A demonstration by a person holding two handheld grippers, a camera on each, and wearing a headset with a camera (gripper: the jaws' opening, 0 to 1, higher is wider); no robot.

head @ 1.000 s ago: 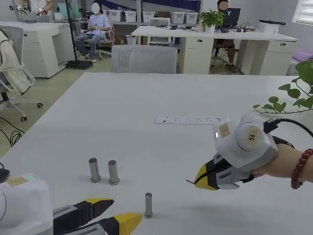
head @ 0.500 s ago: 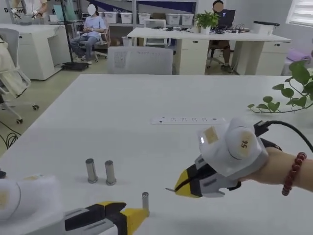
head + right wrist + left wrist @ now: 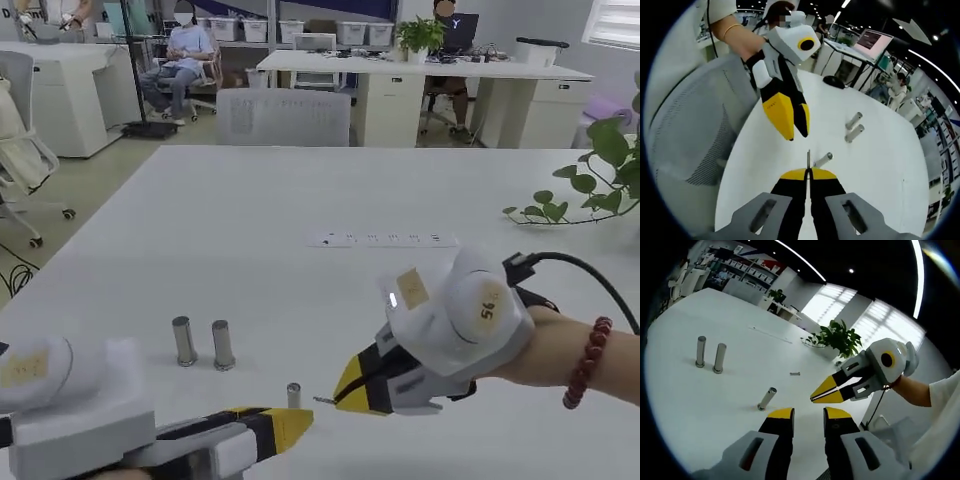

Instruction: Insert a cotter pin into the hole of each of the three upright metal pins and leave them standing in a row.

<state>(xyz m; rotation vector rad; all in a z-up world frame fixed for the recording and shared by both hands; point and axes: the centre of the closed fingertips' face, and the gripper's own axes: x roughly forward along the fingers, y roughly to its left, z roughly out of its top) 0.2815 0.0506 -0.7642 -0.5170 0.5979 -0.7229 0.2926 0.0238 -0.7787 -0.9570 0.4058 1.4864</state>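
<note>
White workbench with power strip, right gripper clamped on cotter pin, left gripper fingers apart, metal pin beside

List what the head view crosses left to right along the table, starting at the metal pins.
far-left metal pin → second metal pin → third metal pin → cotter pin → right gripper → bead bracelet. The left gripper is left out: it spans beneath the pins.
</note>
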